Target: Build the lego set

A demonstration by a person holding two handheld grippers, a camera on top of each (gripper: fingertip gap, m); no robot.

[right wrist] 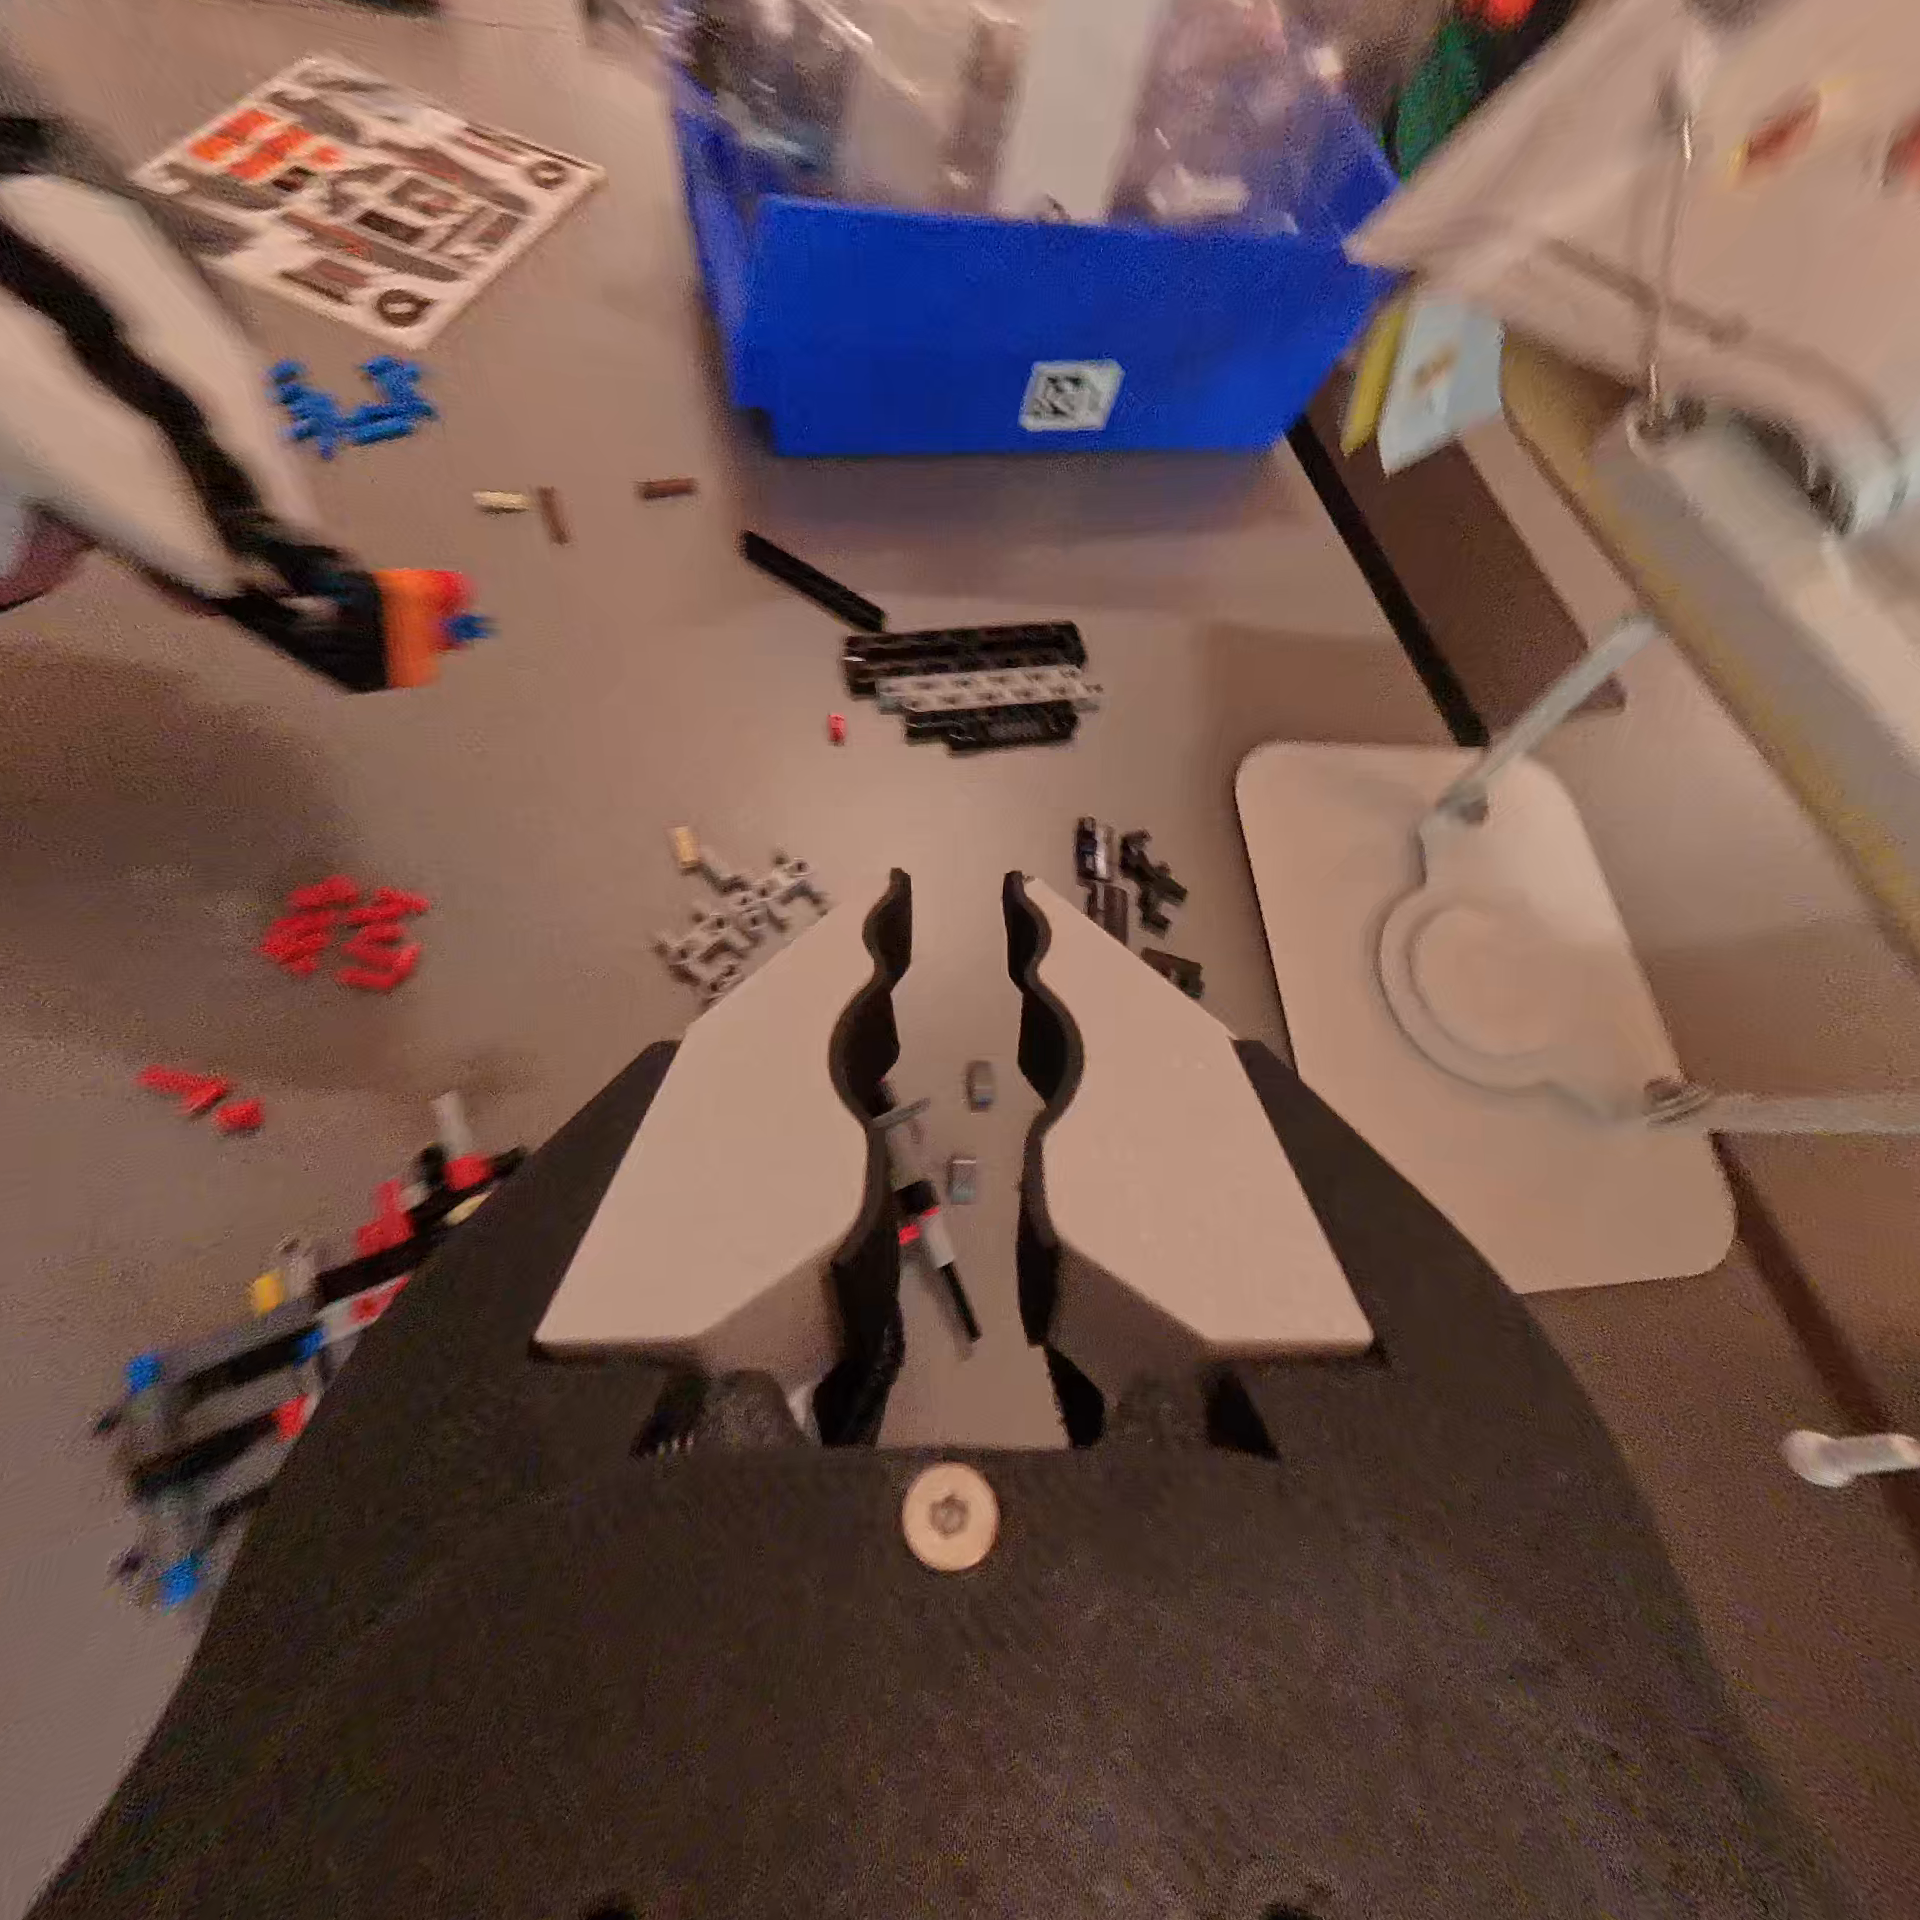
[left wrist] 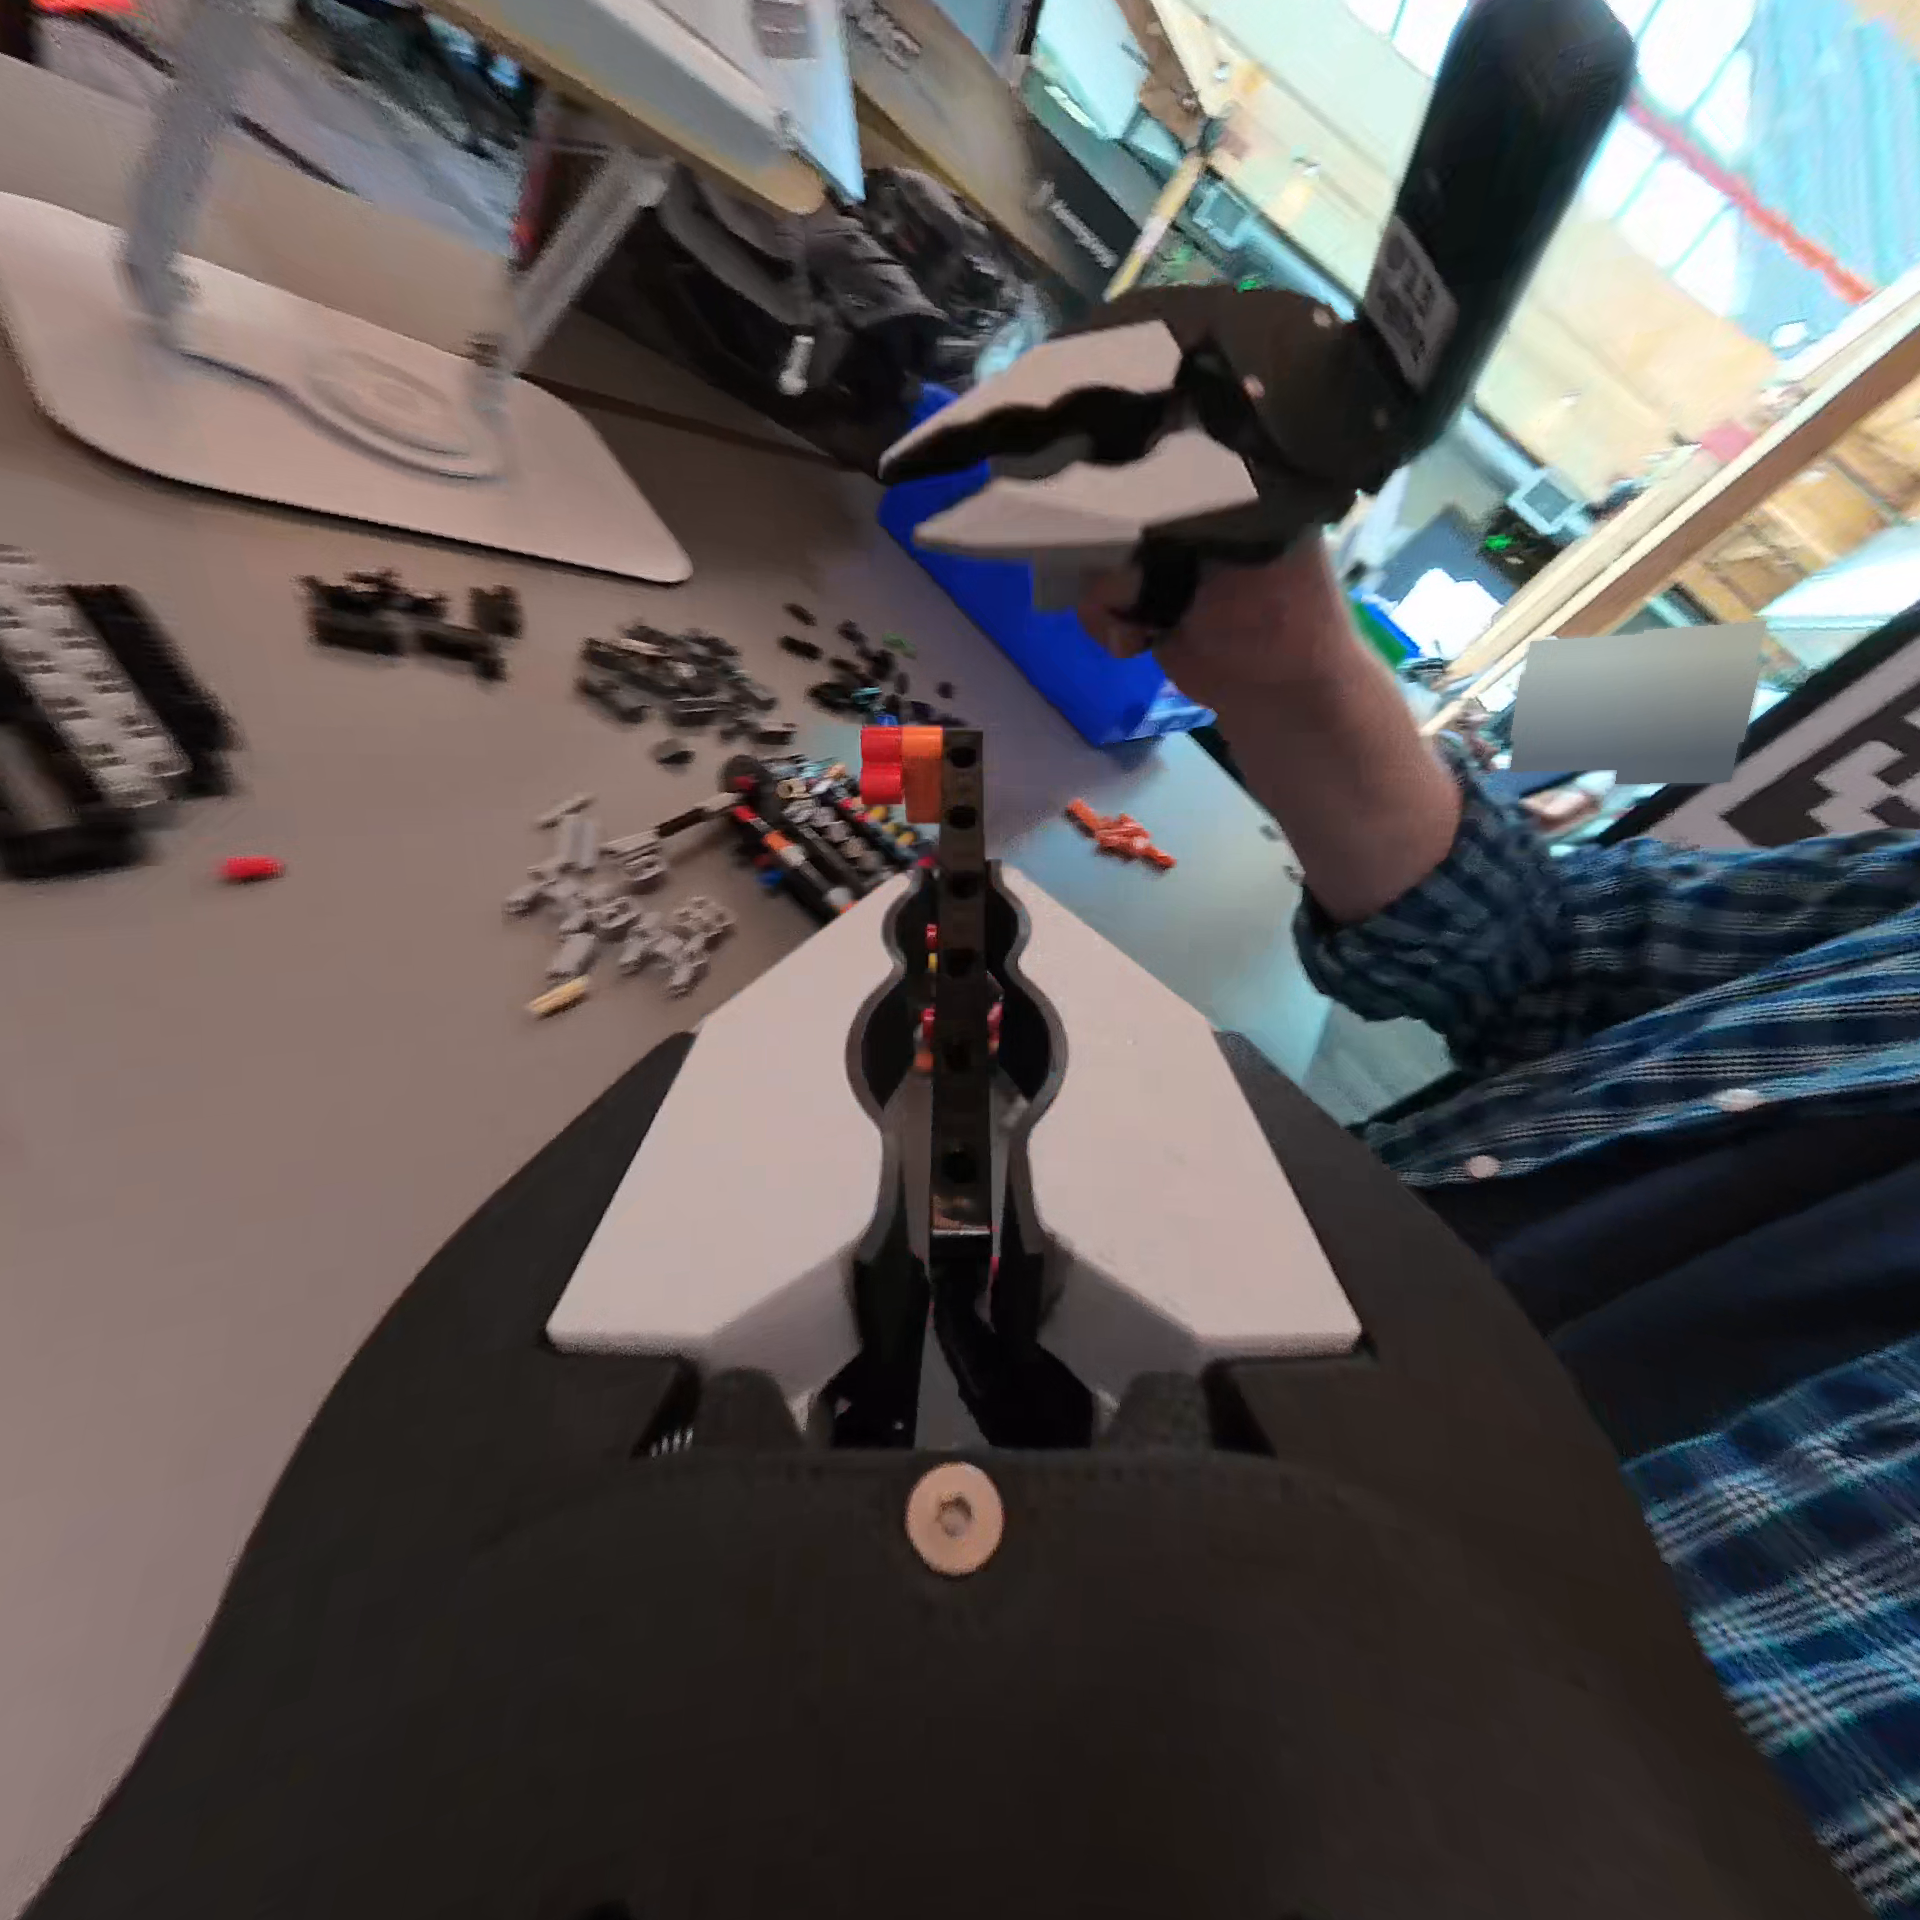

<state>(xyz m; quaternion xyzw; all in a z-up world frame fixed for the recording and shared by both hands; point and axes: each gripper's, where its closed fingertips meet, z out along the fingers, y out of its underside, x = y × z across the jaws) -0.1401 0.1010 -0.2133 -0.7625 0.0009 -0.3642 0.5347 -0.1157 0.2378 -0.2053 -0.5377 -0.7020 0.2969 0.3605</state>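
Note:
My left gripper (left wrist: 958,883) is shut on a black holed lego beam (left wrist: 958,977) that stands up between the fingers, with an orange piece (left wrist: 921,771) and a red piece (left wrist: 881,764) on its top end. It is held above the table. The same gripper and beam show at the far left of the right wrist view (right wrist: 343,623). My right gripper (right wrist: 956,894) is open and empty, high over the table, above a small axle assembly (right wrist: 920,1205). In the left wrist view the right gripper (left wrist: 914,488) hangs in the air, held by a hand.
Loose piles lie on the grey table: red pins (right wrist: 343,935), blue pins (right wrist: 348,400), grey connectors (right wrist: 738,914), black beams (right wrist: 966,681), a partial build (right wrist: 312,1320). A blue bin (right wrist: 997,312) stands at the back, a sticker sheet (right wrist: 369,197) back left, a lamp base (right wrist: 1475,997) right. One gripper's finger ends stand about 15 cm off the other's.

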